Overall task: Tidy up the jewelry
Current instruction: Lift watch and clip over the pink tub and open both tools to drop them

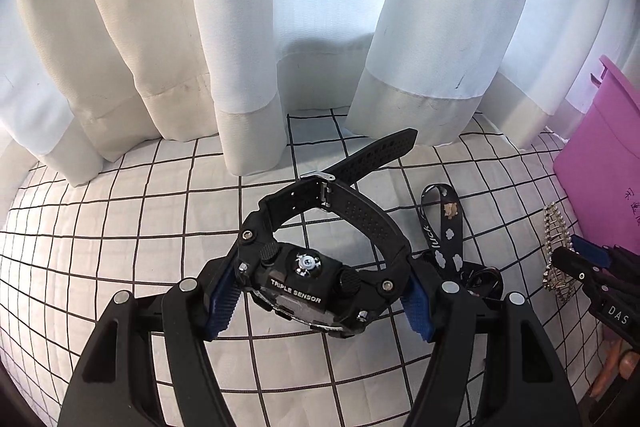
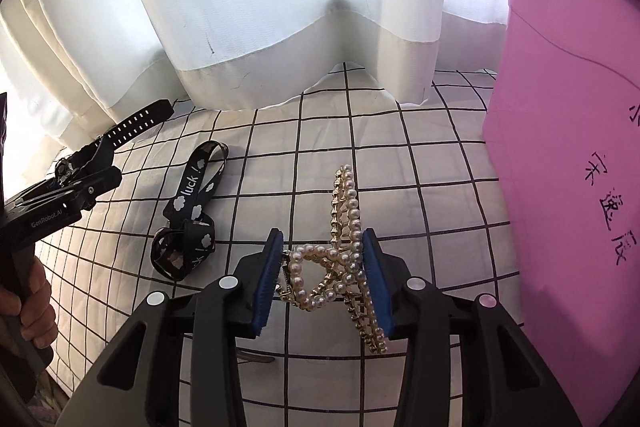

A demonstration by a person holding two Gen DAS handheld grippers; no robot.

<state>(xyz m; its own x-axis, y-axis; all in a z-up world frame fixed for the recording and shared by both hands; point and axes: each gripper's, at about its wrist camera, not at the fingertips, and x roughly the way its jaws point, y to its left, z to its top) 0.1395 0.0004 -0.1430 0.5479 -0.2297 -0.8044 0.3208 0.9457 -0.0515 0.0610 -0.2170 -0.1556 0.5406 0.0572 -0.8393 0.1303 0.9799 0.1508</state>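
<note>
Readable text: watch, strap, both grippers, pink box

The watch reads "TRIPLE SENSOR" in white on its case edge. Just right of the watch, the black strap shows "luck" in white; in the right wrist view the same strap reads "luck !", w/ "uck !" repeated on its lower loop. Further right of the watch, the right gripper body carries "DAS", rest cut off. Left gripper body says "GenRobot.AI". The pink box, far right of the watch, has handwritten black Chinese characters running down its side; can't read them for sure.
</note>
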